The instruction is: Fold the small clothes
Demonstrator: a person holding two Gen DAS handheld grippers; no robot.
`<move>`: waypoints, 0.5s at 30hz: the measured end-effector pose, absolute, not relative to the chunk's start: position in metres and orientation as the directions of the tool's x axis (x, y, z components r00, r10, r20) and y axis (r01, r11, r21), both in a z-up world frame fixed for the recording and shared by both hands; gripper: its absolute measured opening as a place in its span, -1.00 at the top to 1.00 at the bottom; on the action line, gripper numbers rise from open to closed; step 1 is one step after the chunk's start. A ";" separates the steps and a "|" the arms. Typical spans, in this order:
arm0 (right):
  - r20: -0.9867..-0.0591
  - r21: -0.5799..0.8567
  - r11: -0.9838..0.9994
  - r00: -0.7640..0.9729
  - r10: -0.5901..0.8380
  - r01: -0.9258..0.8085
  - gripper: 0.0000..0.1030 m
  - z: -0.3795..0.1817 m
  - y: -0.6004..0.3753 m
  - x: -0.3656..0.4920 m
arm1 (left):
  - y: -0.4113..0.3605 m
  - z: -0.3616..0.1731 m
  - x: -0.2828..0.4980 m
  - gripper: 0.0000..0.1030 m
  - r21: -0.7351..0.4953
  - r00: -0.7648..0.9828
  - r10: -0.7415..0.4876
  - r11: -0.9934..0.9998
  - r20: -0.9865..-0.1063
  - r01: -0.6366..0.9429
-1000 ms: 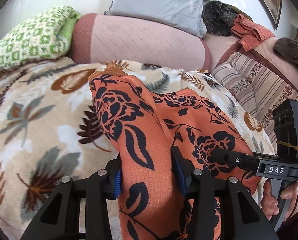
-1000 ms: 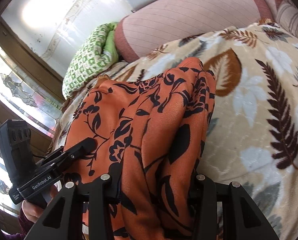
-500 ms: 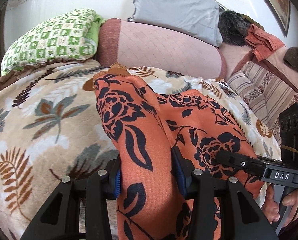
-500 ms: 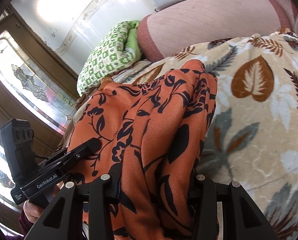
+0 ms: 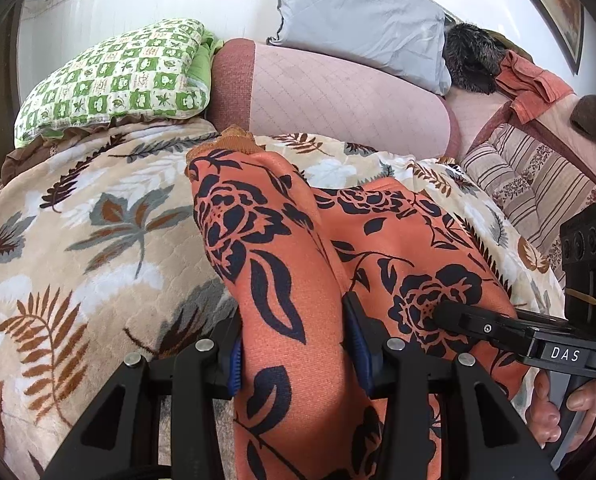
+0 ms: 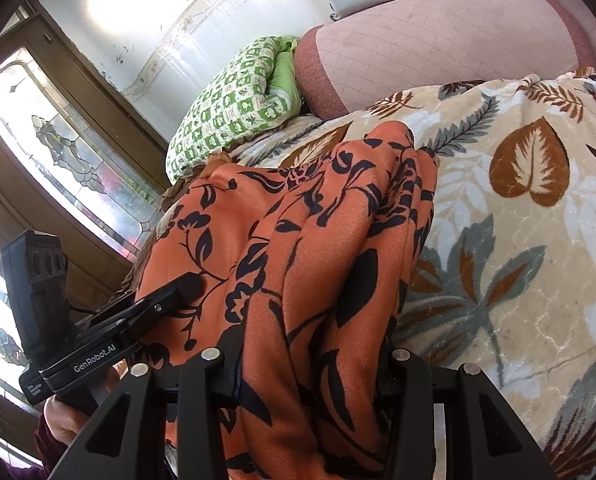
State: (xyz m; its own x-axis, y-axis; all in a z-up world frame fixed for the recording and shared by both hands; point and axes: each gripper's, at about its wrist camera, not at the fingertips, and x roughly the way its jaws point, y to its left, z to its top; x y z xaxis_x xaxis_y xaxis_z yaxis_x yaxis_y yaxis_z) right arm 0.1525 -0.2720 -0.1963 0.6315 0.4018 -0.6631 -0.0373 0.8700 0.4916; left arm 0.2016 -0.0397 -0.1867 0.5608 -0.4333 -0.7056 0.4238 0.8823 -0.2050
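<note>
Gripping orange floral garment (image 5: 282, 280) | both jaws clamped on bunched fabric | draped over leaf-print blanket (image 5: 98, 240)

Words on the two black grippers

The right gripper (image 5: 450, 316) says "DAS" in white, beside the orange flowered cloth (image 5: 290, 300). The left gripper (image 6: 186, 284) says "GenRobot.AI".

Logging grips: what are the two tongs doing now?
Left tongs: shut on the orange floral garment.
Right tongs: shut on the same garment.
</note>
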 end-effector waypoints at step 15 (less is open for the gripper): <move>-0.682 0.482 0.876 0.614 0.398 -0.033 0.12 -0.204 -0.269 0.141 | -0.039 -0.196 0.189 0.13 -0.194 0.544 -0.418 0.886 -0.727 0.421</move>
State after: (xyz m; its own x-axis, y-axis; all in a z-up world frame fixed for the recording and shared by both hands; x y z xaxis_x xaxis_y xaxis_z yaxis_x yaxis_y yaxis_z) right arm 0.1405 -0.2689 -0.2044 0.6141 0.3979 -0.6816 -0.0327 0.8757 0.4817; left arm 0.1886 -0.0392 -0.1955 0.5444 -0.4179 -0.7273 0.4207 0.8861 -0.1942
